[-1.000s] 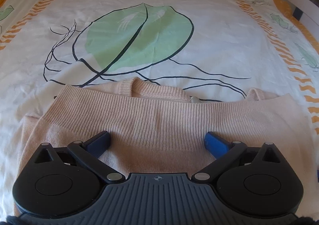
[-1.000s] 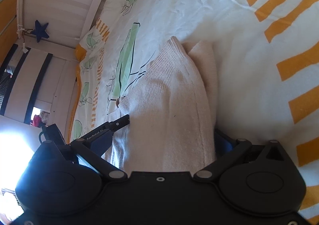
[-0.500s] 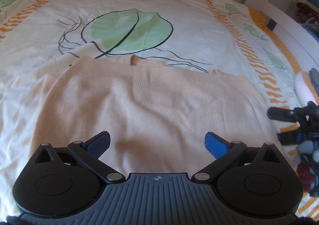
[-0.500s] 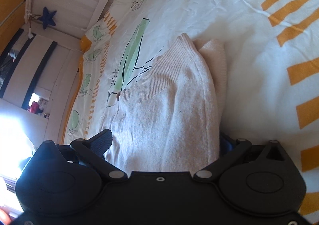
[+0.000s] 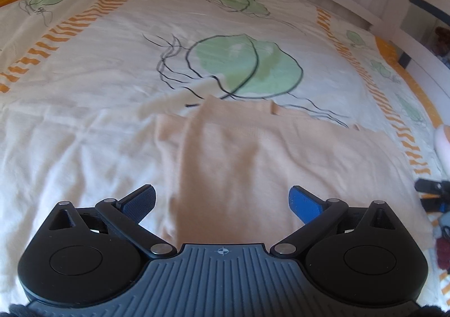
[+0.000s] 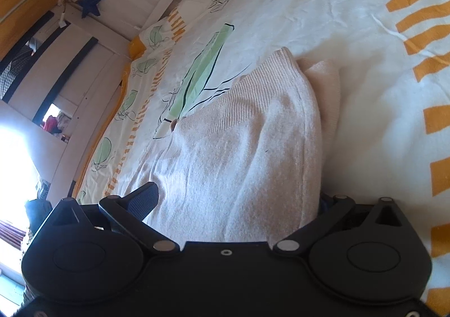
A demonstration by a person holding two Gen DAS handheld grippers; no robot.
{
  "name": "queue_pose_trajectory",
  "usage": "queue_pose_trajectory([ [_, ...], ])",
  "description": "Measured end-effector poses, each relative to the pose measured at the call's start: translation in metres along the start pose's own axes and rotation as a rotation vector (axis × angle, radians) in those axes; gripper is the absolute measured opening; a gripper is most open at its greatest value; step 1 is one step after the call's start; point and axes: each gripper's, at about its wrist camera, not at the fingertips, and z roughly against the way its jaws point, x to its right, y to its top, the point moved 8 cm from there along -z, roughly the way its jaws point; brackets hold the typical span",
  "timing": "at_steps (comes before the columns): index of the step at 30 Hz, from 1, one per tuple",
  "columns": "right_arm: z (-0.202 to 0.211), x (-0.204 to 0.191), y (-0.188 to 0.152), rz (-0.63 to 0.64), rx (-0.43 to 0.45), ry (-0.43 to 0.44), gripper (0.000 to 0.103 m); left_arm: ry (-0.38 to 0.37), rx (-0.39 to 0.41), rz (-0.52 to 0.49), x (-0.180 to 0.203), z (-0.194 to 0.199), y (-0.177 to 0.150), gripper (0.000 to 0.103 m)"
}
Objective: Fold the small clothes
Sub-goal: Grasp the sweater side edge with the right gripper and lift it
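Peach knitted sweater lies flat on a white bedspread printed with green leaves and orange stripes. Part of it is folded over itself, making a thicker band down its middle. The left gripper hangs above the sweater's near edge, its 2 blue-tipped fingers spread wide with nothing between them. The right gripper sits low at the sweater's side, fingers apart, with a raised fold of knit lying between them.
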Motion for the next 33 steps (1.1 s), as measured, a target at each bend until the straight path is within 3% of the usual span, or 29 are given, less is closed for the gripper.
queue_pose_trajectory([
  [5, 0.002, -0.003, -0.002, 0.044, -0.030, -0.006, 0.100, -0.013, 0.019, 0.046, -0.024, -0.006, 0.007, 0.102],
  [6, 0.002, -0.004, -0.003, 0.057, -0.036, -0.022, 0.093, -0.016, 0.022, 0.057, -0.027, -0.007, 0.008, 0.102],
  [10, 0.006, 0.002, -0.003, 0.035, -0.048, -0.090, 0.042, -0.057, 0.000, 0.089, -0.036, -0.007, 0.013, 0.102],
  [15, 0.008, -0.005, -0.005, 0.023, -0.042, -0.120, 0.036, -0.077, 0.047, 0.060, -0.033, 0.007, 0.030, 0.102],
  [22, 0.002, -0.070, 0.011, 0.104, -0.051, -0.187, 0.035, -0.106, 0.067, 0.074, -0.035, 0.018, 0.039, 0.102],
  [33, -0.085, -0.167, 0.004, 0.160, -0.124, -0.060, 0.034, -0.131, 0.113, 0.194, -0.067, 0.041, 0.055, 0.102],
])
